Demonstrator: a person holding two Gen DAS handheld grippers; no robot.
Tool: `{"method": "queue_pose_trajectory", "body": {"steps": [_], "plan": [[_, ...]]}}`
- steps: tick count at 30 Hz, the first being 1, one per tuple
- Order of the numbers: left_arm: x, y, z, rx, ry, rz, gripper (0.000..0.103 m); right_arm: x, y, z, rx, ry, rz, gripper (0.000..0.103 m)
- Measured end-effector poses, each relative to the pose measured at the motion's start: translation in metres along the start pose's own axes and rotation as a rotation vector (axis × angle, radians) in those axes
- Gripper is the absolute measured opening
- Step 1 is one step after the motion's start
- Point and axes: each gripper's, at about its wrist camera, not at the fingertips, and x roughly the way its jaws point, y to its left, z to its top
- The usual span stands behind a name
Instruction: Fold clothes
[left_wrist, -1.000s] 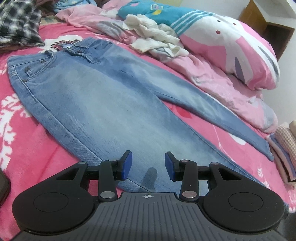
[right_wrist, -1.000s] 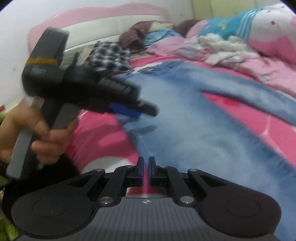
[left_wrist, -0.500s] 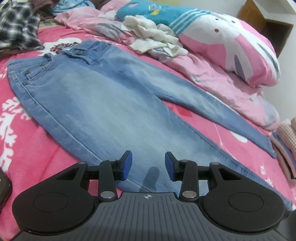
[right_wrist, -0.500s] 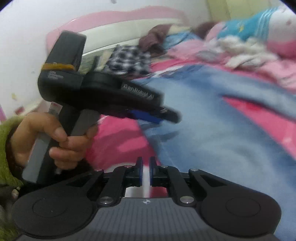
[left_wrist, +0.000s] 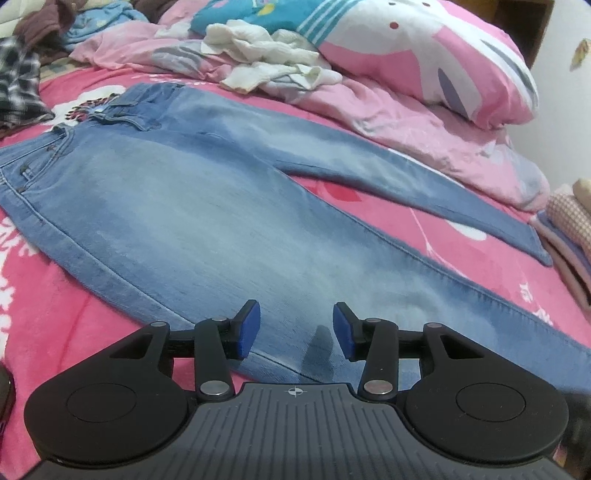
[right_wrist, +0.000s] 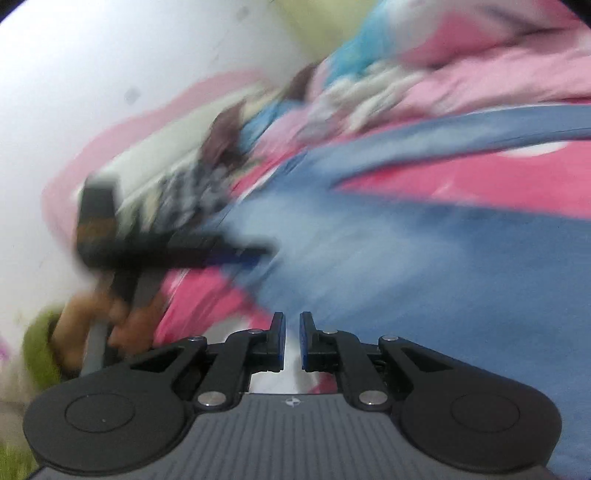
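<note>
Light blue jeans lie flat on the pink bedsheet, waistband at the far left, the two legs spreading to the right. My left gripper hovers over the near leg close to its lower edge. Its jaws are opening and nothing is between the blue pads; the denim lies beneath them. The right wrist view is tilted and smeared. In it my right gripper is nearly shut, with a thin empty slit between the pads, above the edge of the jeans. The left gripper, held by a hand, shows there as a blur.
A pink duvet and a pink-and-white pillow run along the far side of the jeans. White garments are heaped on the duvet. A plaid shirt lies at the far left and a folded stack at the right edge.
The right gripper swept sideways and rolled, so its view tilted and blurred, and its pads parted slightly. The left gripper rolled a little in place and its jaws widened.
</note>
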Motion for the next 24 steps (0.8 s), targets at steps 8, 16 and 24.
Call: {"method": "queue_pose_trajectory", "body": {"steps": [8, 16, 24], "plan": [[0.001, -0.003, 0.000, 0.009, 0.016, 0.005, 0.051, -0.027, -0.010, -0.047, 0.080, -0.040, -0.039, 0.010], [0.001, -0.006, -0.001, 0.024, 0.025, 0.022, 0.053, -0.078, -0.040, -0.035, 0.159, -0.254, -0.231, 0.010], [0.003, -0.006, -0.001, 0.017, 0.032, 0.018, 0.056, -0.180, -0.098, -0.081, 0.320, -0.488, -0.516, 0.002]]}}
